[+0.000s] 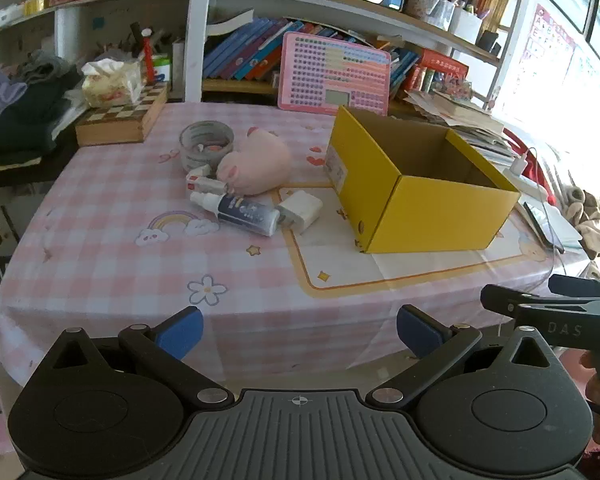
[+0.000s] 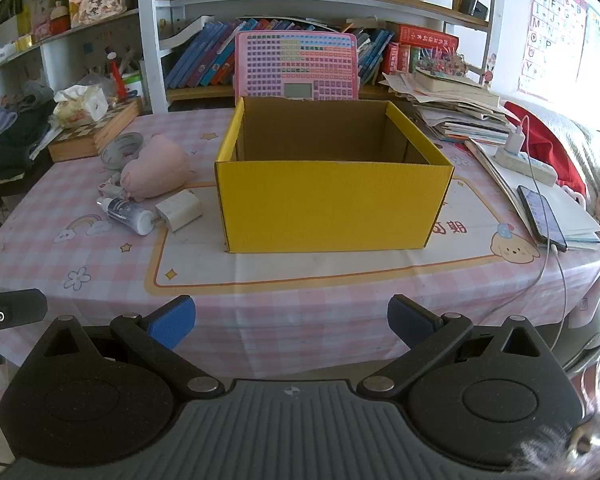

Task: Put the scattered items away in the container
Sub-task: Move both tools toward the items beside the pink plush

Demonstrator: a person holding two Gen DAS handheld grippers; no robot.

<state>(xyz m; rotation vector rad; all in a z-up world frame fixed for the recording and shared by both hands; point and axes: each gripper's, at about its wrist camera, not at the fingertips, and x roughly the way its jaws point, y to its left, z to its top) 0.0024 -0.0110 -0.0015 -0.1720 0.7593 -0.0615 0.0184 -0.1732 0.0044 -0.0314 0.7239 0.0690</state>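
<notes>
Bare cloth before the yellow box (image 2: 332, 208); clutter (image 2: 148, 184) crowding its left; phone (image 2: 542, 218) right.

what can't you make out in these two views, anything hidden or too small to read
- Box floor: right wrist view, the near wall hides it; left wrist view shows only part, so whether it is empty is unclear.
- Small pack: both views, partly behind the plush; print too small.
- Bottle label: too small in both views.
- Tape roll: right wrist view, plush covers part.
- Right tool: left wrist view, cut off by the edge.
</notes>
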